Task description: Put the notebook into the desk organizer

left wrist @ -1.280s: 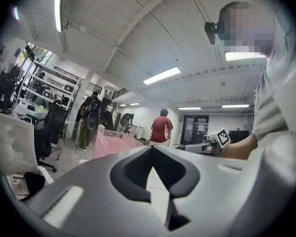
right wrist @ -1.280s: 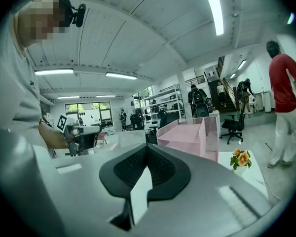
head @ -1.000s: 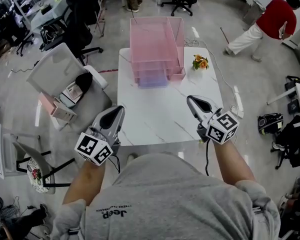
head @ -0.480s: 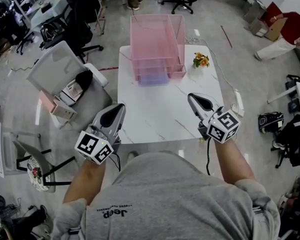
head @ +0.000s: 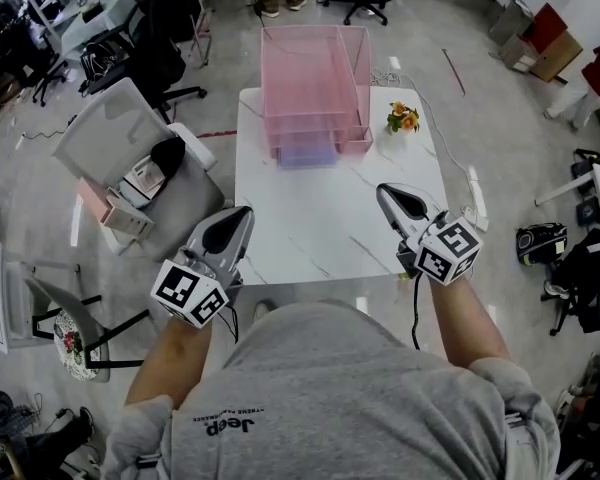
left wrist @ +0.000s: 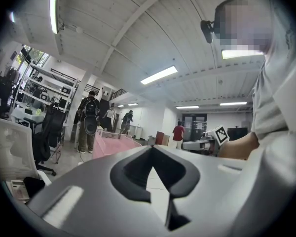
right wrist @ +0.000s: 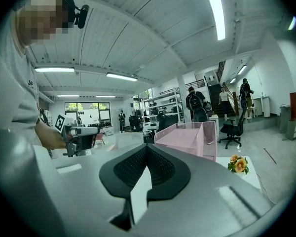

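The pink mesh desk organizer point(head: 315, 78) stands at the far edge of the white table point(head: 330, 218). A flat lavender notebook point(head: 305, 156) lies in its lowest tray, with its near end sticking out. My left gripper point(head: 236, 218) hovers at the table's near left corner, shut and empty. My right gripper point(head: 388, 195) is over the near right part, also shut with nothing in it. In the left gripper view the closed jaws point(left wrist: 151, 151) point toward the organizer point(left wrist: 113, 144). The right gripper view shows its tips point(right wrist: 147, 150) meeting, with the organizer point(right wrist: 187, 136) beyond.
A small pot of orange flowers point(head: 402, 120) sits right of the organizer. A grey chair point(head: 130, 153) with a dark thing and pink items stands left of the table. Office chairs, bags and people are around on the floor.
Both grippers have stayed put. The person in red at the back right has walked off toward the right edge of the head view.
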`<state>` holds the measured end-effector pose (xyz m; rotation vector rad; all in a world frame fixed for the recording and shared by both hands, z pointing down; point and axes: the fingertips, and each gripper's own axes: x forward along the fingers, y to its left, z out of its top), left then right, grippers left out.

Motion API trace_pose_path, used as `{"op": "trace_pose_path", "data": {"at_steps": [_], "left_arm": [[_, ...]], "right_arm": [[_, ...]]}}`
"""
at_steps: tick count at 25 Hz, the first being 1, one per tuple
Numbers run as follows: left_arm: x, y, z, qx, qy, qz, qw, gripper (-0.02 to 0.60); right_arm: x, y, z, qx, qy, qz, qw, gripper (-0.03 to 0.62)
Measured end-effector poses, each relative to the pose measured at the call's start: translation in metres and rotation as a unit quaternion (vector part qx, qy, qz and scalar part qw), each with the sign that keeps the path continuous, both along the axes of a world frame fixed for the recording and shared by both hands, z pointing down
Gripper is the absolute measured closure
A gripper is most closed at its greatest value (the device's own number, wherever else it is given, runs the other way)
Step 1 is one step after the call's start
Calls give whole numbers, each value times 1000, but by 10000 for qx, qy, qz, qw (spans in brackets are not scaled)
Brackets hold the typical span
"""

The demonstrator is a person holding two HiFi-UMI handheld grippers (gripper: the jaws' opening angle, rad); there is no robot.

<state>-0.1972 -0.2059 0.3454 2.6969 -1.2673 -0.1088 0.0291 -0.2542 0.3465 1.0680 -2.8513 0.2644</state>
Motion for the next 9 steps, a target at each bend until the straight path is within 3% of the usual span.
{"op": "trace_pose_path", "data": {"at_steps": [9], "left_arm": [[1,-1,-1,-22,11,-3,10000,523]], "right_arm": [[2,-3,2,34,8,-15,10000,594]]}}
